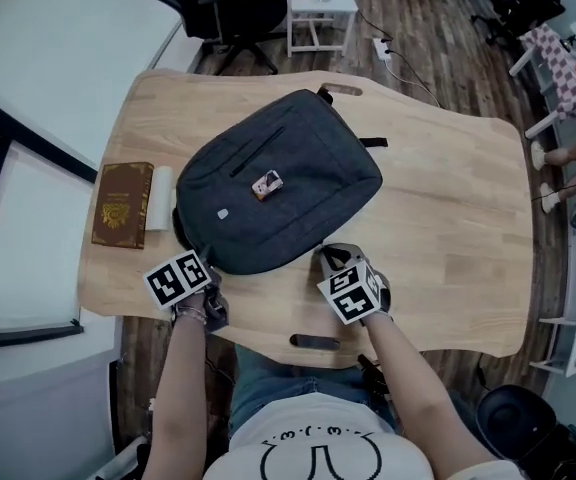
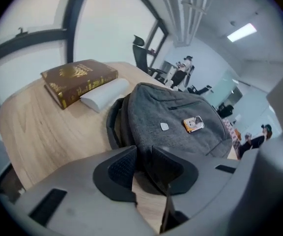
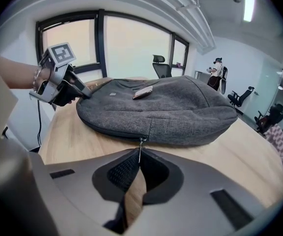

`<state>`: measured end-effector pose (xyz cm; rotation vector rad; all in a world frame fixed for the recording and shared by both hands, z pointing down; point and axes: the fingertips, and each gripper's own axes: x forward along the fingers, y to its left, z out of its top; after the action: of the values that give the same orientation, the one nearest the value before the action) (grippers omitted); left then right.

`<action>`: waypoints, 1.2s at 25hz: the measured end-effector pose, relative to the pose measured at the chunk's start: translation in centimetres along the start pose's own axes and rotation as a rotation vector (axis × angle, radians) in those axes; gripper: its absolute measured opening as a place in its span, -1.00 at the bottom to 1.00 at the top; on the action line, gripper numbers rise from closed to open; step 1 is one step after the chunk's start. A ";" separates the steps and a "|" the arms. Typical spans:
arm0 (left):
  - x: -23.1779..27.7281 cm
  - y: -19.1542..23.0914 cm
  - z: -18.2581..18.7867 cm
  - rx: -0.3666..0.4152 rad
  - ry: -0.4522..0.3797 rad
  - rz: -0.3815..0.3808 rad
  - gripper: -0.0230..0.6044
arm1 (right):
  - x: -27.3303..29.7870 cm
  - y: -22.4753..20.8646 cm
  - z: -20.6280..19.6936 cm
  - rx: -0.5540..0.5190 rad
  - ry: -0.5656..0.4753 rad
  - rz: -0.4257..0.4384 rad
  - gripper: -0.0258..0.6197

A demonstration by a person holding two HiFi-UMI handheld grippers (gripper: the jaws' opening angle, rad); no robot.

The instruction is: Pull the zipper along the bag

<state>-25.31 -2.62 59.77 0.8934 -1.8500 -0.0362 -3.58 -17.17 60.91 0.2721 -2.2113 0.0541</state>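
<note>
Jaws of right gripper (image 3: 138,155) pinch zipper pull (image 3: 140,145) on bag (image 3: 181,107) edge.

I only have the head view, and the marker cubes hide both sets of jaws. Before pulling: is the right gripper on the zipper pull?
Observer: Yes. The right gripper view shows the right gripper shut on the thin metal zipper pull at the backpack's near edge.
Operator: And the left?
Observer: The left gripper pinches the backpack's fabric at the end nearest the book.
</note>
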 end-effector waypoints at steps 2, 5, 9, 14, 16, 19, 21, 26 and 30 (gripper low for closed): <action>0.0 0.2 0.0 -0.073 -0.023 0.020 -0.65 | -0.3 0.3 -0.1 0.016 0.015 -0.014 -0.74; 0.0 0.2 -0.1 -0.110 -0.060 0.066 -0.68 | -0.7 0.9 -0.7 0.035 0.031 -0.031 -0.73; -0.2 -0.5 -0.9 -0.146 -0.038 0.012 -0.70 | -0.8 1.0 -1.4 0.053 0.051 -0.060 -0.74; -0.9 -1.7 -3.4 -0.225 0.077 -0.102 -0.70 | -1.6 0.5 -1.8 0.093 0.082 -0.105 -0.73; -1.4 -2.6 -4.9 -0.242 0.120 -0.145 -0.70 | -1.6 -0.1 -2.1 0.113 0.094 -0.139 -0.73; -2.3 -4.9 -8.3 -0.203 0.241 -0.257 -0.69 | -1.9 -2.2 -2.7 0.160 0.111 -0.181 -0.73; -2.9 -6.9 -11.0 -0.198 0.370 -0.370 -0.66 | -2.1 -4.1 -3.2 0.172 0.127 -0.212 -0.74; -2.8 -8.9 -13.7 -0.451 0.470 -0.516 -0.68 | -3.1 -6.7 -3.1 0.068 0.153 -0.198 -0.74; -2.6 -8.8 -13.3 -0.505 0.318 -0.505 -0.70 | -4.3 -5.3 -4.3 -0.022 0.164 -0.110 -0.74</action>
<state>-9.16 -2.62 60.28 0.9162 -1.2030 -0.6123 3.47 -21.02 59.86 0.3641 -2.0298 -0.0076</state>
